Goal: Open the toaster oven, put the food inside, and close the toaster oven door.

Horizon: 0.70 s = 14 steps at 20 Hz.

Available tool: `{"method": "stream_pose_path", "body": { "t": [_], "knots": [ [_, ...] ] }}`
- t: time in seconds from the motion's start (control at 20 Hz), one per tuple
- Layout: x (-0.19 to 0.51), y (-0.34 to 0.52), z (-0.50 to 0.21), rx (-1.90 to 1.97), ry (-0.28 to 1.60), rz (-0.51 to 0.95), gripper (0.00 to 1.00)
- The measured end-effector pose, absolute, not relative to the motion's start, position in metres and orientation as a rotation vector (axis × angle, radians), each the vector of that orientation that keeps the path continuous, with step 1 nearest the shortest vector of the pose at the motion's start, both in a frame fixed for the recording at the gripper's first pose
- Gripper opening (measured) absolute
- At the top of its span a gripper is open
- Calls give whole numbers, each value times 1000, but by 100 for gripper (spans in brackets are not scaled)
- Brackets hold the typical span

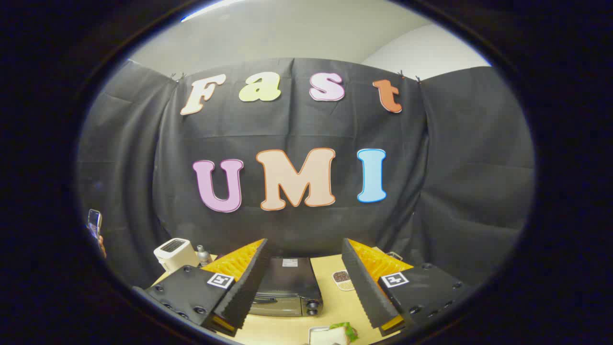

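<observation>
A dark toaster oven (pixel 289 286) stands on the light wooden table (pixel 335 306), its door shut, with two knobs at its right front corner. It lies below and between my two fingers. My gripper (pixel 304 251) hovers high above the table, open, with nothing between the fingers. A sandwich with green leaves on a white plate (pixel 335 333) sits on the table in front of the oven, closer to me and toward the right finger.
A white slot toaster (pixel 175 253) and a small bottle (pixel 203 256) stand left of the oven, beyond the left finger. A small dish of dark grains (pixel 342 278) lies right of the oven. A hand holds a phone (pixel 94 224) at far left.
</observation>
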State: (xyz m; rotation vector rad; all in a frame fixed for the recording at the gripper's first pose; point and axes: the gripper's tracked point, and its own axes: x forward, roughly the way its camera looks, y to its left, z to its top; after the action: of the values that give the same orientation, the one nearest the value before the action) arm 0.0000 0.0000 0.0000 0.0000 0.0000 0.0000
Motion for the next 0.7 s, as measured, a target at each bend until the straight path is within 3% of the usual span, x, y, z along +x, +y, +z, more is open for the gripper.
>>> {"method": "stream_pose_path", "body": {
  "t": [0.7],
  "knots": [
    [41,-9,-4,32,30,51,96]
  ]
}}
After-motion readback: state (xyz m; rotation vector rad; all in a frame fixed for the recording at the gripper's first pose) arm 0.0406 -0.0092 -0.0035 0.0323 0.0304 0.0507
